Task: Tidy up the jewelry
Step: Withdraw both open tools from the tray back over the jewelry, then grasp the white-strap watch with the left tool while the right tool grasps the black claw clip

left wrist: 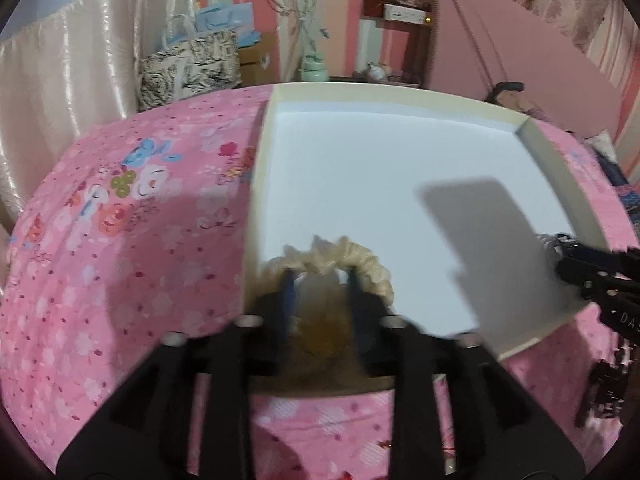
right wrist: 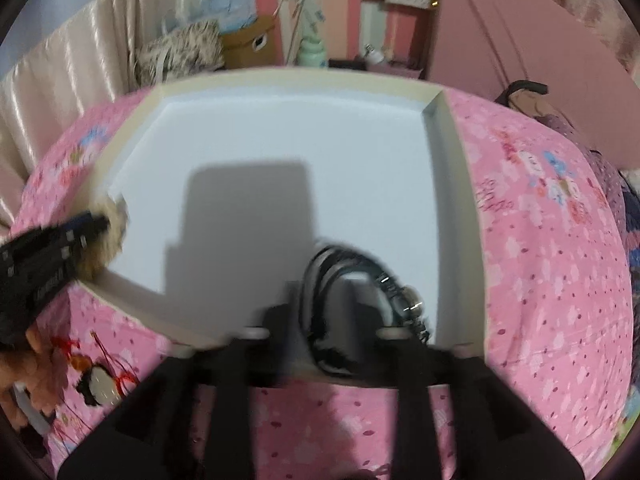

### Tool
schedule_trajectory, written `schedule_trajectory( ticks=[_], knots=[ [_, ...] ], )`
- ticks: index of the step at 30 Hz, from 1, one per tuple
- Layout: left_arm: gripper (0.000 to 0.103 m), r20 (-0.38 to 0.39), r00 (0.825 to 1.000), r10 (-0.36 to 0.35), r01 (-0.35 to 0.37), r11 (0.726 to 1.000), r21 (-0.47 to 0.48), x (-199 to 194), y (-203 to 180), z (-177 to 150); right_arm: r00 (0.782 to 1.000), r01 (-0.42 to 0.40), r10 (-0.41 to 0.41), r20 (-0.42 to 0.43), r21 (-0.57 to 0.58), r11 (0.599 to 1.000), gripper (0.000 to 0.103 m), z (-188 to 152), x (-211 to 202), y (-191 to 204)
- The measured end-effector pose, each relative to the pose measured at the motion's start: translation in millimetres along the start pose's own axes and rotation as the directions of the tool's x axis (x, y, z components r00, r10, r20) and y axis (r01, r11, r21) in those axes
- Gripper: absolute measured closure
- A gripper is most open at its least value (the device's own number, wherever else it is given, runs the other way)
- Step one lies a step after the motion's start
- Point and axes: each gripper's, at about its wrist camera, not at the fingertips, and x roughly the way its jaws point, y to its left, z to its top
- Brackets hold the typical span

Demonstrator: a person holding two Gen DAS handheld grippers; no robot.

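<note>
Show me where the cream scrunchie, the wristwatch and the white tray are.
cream scrunchie [left wrist: 352, 258]: left wrist view, its ruffled top arc.
wristwatch [right wrist: 412, 300]: right wrist view, its metal case.
white tray [right wrist: 440, 184]: right wrist view, its right wall.

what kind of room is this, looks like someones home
Most likely a bedroom in a home. The white tray sits on a pink floral bedsheet, a shiny cream curtain hangs behind, and bags are piled in the corner.

My two wrist cameras look steeply down, close over the same white tray [left wrist: 400, 184] on the bed [left wrist: 120, 240].
</note>
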Motion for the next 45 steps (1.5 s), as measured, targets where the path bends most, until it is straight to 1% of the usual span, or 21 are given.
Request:
schedule_trajectory(
  ticks=[1,3,4,5,9,11,13,14,15,16,17,19,22,24,26,27,30,32,36,41,45],
  knots=[
    [0.056,-0.003,1.000,-0.012,0.012,1.000,0.005,-2.3,-2.8,0.9,1.000,-0.014,0.014,0.011,0.015,1.000,0.036,0.6,-3.5,-2.2],
    [0.030,0.003,0.999,-0.035,0.034,0.999,0.017,-8.7,-8.6,1.8,0.999,-0.028,0.027,0.033,0.013,1.000,0.036,2.0,-14.7,-2.9],
    [0.024,0.017,1.000,-0.017,0.017,1.000,0.026,-14.2,-11.5,2.8,0.999,-0.024,0.024,0.045,0.007,1.000,0.036,3.9,-21.8,-2.3],
    [0.019,0.029,0.999,-0.031,0.030,0.999,0.029,-20.4,-12.7,4.0,0.998,-0.022,0.021,0.063,0.006,1.000,0.036,5.5,-32.4,-3.0],
    [0.016,0.028,0.993,-0.114,0.114,0.993,-0.006,-47.5,-8.1,4.0,0.986,-0.033,0.031,0.165,0.011,0.999,0.036,4.9,-83.3,-14.0],
    [0.014,0.078,0.986,-0.148,0.149,0.989,-0.006,-75.2,-1.1,-3.4,0.967,-0.061,0.053,0.250,0.025,0.998,0.032,-12.4,-121.6,-22.8],
    [0.009,0.145,0.978,-0.152,0.154,0.988,-0.001,-105.5,10.6,-19.1,0.945,-0.066,0.061,0.322,0.005,0.998,0.026,-36.6,-150.4,-29.5],
    [0.005,0.185,0.975,-0.123,0.127,0.992,-0.010,-120.8,18.8,-31.6,0.927,-0.052,0.050,0.373,-0.003,0.999,0.024,-61.3,-168.0,-33.5],
    [0.004,0.243,0.969,-0.031,0.035,0.999,-0.009,-140.9,27.6,-55.4,0.914,-0.037,0.034,0.403,0.000,0.999,0.023,-76.3,-176.5,-36.7],
    [0.004,0.280,0.960,0.023,-0.020,1.000,-0.013,-152.6,33.2,-73.4,0.902,-0.028,0.026,0.432,-0.002,1.000,0.022,-102.3,-185.5,-39.8],
    [0.003,0.302,0.952,0.048,-0.044,0.999,-0.019,-160.4,36.7,-87.6,0.894,-0.031,0.030,0.446,-0.004,1.000,0.021,-118.8,-188.4,-39.9],
    [0.003,0.366,0.925,0.103,-0.089,0.994,-0.055,-182.2,49.9,-135.4,0.877,-0.021,0.017,0.480,0.004,1.000,0.021,-167.8,-195.7,-46.6],
    [0.003,0.412,0.898,0.156,-0.116,0.986,-0.121,-200.2,68.5,-199.2,0.881,0.037,-0.057,0.470,0.052,0.998,0.021,-222.3,-189.8,-56.5],
    [0.003,0.403,0.895,0.189,-0.142,0.979,-0.145,-204.7,74.4,-223.6,0.891,0.050,-0.079,0.448,0.077,0.996,0.021,-243.4,-182.0,-57.3],
    [0.004,0.396,0.899,0.186,-0.127,0.977,-0.170,-206.0,83.1,-237.9,0.891,0.066,-0.089,0.446,0.066,0.996,0.021,-253.9,-178.8,-56.1],
    [0.004,0.403,0.898,0.177,-0.111,0.977,-0.182,-207.3,85.3,-241.7,0.891,0.066,-0.089,0.446,0.066,0.996,0.021,-253.9,-178.8,-56.1],
    [0.003,0.450,0.877,0.171,-0.100,0.979,-0.177,-213.5,85.8,-241.9,0.897,0.070,-0.087,0.434,0.055,0.996,0.021,-254.3,-169.0,-55.1],
    [0.004,0.432,0.885,0.176,-0.116,0.980,-0.161,-210.5,81.2,-244.5,0.898,0.068,-0.085,0.432,0.054,0.996,0.021,-251.6,-166.7,-53.7],
    [0.003,0.448,0.874,0.187,-0.156,0.982,-0.105,-215.2,71.6,-246.9,0.901,0.067,-0.079,0.427,0.044,0.997,0.021,-256.7,-166.4,-50.9],
    [0.003,0.441,0.878,0.184,-0.164,0.983,-0.084,-213.0,66.9,-244.4,0.907,0.051,-0.057,0.418,0.026,0.998,0.021,-246.0,-160.8,-44.9],
    [0.003,0.405,0.898,0.173,-0.144,0.984,-0.101,-204.9,71.8,-235.1,0.909,0.031,-0.034,0.414,0.015,0.999,0.022,-230.4,-153.4,-40.3]
  ],
)
